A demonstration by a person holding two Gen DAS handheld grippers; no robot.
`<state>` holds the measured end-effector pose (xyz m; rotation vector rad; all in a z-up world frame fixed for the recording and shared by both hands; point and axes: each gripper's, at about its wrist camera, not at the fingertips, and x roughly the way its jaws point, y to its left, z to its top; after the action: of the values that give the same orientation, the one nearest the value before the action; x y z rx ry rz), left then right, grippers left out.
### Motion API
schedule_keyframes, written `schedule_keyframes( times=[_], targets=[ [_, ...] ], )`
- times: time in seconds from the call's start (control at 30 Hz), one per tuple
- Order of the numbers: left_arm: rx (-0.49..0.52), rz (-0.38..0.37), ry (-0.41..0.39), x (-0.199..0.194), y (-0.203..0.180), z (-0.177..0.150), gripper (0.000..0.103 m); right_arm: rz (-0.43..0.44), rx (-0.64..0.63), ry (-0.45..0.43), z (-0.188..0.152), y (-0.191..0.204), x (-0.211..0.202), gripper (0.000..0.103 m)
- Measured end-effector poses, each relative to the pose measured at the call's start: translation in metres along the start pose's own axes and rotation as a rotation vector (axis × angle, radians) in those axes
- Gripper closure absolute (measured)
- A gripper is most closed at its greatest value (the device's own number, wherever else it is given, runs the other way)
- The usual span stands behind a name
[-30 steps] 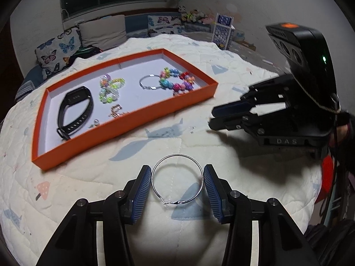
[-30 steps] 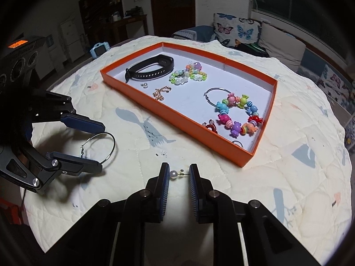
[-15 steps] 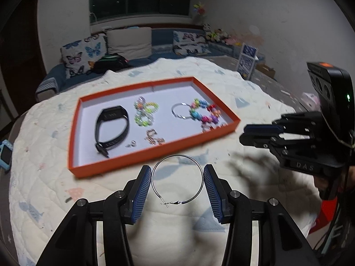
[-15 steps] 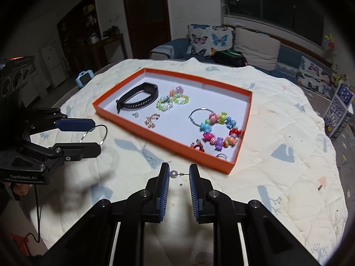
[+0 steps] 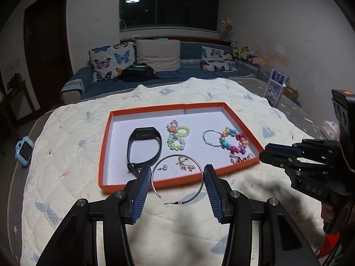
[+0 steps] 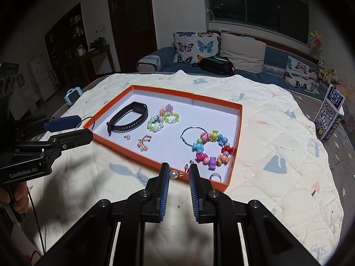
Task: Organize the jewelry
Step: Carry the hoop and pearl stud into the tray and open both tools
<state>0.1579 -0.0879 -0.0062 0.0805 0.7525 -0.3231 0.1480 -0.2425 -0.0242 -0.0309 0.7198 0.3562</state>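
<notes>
My left gripper (image 5: pixel 177 180) is shut on a large silver hoop earring (image 5: pixel 200 178) and holds it in the air over the near rim of the orange tray (image 5: pixel 177 180). It also shows in the right wrist view (image 6: pixel 66 130), left of the tray (image 6: pixel 240 119). My right gripper (image 6: pixel 178 174) is shut on a pearl stud earring (image 6: pixel 173 174), above the tray's near edge. It also shows in the left wrist view (image 5: pixel 269 157), to the right of the tray. The tray holds a black wristband (image 5: pixel 143 147), pale bead rings (image 5: pixel 177 137), a colourful bead bracelet (image 5: pixel 233 140) and a second silver hoop (image 5: pixel 210 138).
The tray lies on a white quilted cloth (image 5: pixel 66 155) over a round table. A small gold chain (image 6: pixel 143 143), a pearl stud (image 6: pixel 127 137) and a ring (image 6: pixel 214 177) also lie in the tray. A blue toy camera (image 5: pixel 24 150) sits at the table's left edge. A sofa (image 5: pixel 155 71) stands behind.
Both grippers have lifted off the cloth with their earrings and moved toward the tray. The hoop and the pearl stud now hang over the tray's near rim.
</notes>
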Motion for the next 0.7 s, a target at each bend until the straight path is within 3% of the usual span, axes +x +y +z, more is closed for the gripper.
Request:
schedule_keyframes(
  times=[0.7],
  targets=[
    [-0.077,0.038,0.050,0.042,0.026,0.010,0.051,0.000,0.112,0.048,0.006,-0.013,0.035,0.082]
  ],
)
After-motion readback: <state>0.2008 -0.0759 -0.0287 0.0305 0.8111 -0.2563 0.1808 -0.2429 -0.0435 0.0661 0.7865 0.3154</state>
